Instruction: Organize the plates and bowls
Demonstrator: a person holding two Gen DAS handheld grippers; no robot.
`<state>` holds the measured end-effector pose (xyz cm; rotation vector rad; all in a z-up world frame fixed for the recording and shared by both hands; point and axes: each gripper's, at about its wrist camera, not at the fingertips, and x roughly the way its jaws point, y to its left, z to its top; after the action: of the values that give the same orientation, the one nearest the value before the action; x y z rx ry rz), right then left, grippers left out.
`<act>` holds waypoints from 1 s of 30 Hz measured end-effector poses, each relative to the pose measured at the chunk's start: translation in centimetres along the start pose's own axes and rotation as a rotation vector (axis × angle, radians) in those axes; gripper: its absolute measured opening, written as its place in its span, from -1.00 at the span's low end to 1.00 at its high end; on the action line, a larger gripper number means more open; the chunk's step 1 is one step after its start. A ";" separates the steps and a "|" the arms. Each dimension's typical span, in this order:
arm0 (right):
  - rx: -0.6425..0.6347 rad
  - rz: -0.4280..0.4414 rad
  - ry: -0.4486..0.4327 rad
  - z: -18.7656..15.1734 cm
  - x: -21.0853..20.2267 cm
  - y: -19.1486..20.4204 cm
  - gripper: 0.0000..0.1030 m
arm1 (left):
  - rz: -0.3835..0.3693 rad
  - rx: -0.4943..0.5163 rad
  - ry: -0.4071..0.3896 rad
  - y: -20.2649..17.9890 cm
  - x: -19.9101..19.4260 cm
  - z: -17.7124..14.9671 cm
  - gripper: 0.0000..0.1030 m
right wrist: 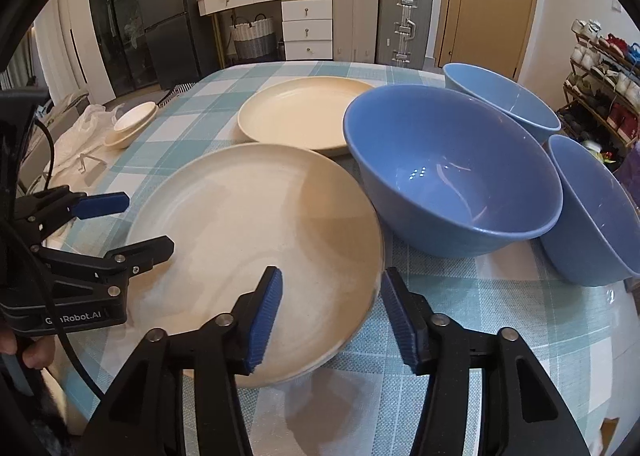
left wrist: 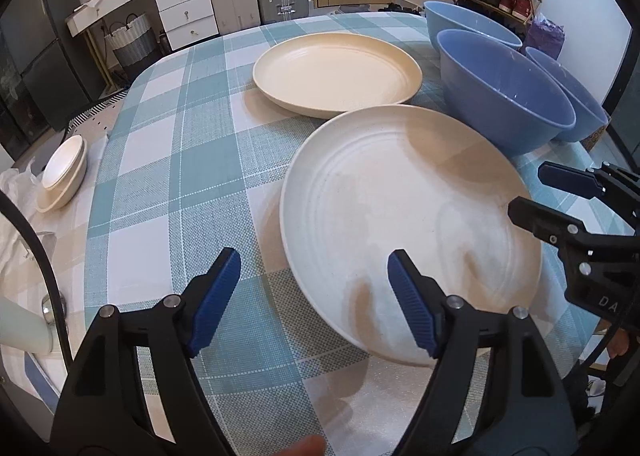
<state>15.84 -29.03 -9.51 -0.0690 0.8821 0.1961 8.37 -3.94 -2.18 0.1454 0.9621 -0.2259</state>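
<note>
A cream plate lies near me on the checked tablecloth; it also shows in the right wrist view. My left gripper is open, its jaws straddling the plate's near left rim. My right gripper is open, straddling the plate's right rim; it shows in the left wrist view. A second cream plate lies farther back. Three blue bowls stand on the right: a big one, one behind, one at the right.
Small stacked cream dishes sit off the table's left edge on a white cloth. Suitcases, a white drawer unit and a shoe rack stand beyond the table.
</note>
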 end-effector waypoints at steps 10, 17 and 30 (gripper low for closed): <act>-0.016 0.067 -0.088 1.6 -3.5 -0.3 0.77 | -0.045 -0.102 -0.080 1.8 -2.9 0.8 0.55; -0.031 0.102 -0.149 4.0 -5.9 -0.7 0.98 | -0.023 -0.149 -0.151 2.7 -5.3 1.2 0.96; -0.074 0.134 -0.208 7.7 -8.0 -1.9 0.99 | 0.030 -0.161 -0.212 1.8 -6.9 2.3 0.96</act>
<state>17.06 -30.94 1.52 -0.0572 0.6719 0.3552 6.87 -1.89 4.83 -0.0122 0.7631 -0.1324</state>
